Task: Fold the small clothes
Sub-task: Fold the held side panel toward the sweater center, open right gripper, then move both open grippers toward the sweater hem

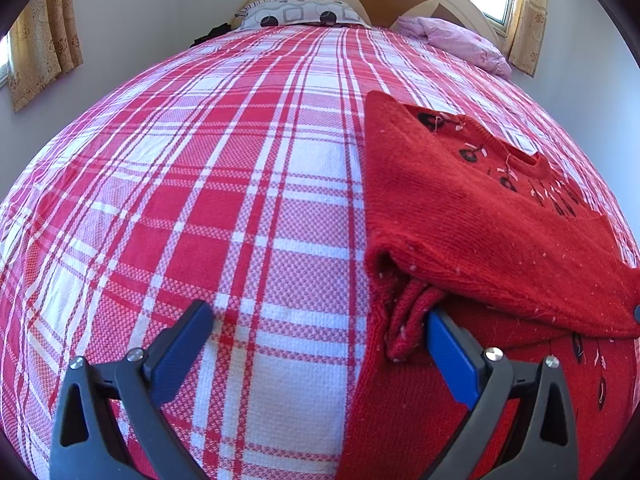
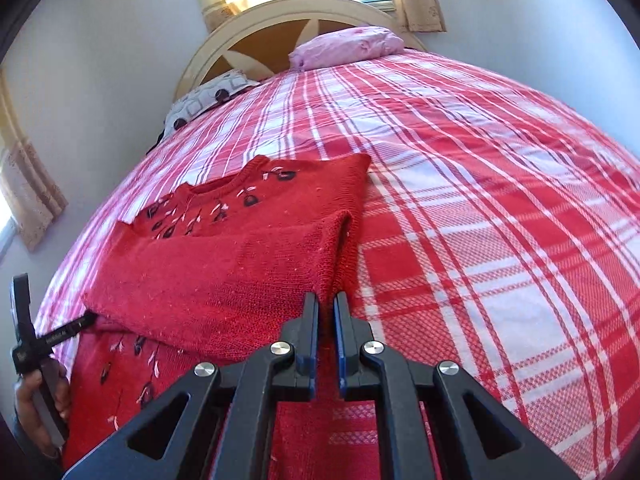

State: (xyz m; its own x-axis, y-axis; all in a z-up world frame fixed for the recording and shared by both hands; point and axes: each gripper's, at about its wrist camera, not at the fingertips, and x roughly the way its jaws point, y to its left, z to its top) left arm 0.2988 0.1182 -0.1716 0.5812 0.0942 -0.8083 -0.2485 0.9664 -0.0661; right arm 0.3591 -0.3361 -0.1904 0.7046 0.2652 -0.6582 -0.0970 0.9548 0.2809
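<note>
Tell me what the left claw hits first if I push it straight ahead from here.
Mostly bare plaid bedsheet lies ahead of the open left claw. Its right finger, though, sits against the red sweater at the sleeve cuff, so that side probably catches knit first. Depth is uncertain.

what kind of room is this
Most likely a bedroom in a home. A sweater lies on a bed covered with a red plaid sheet, with pillows against an arched headboard and curtained windows on the walls.
</note>
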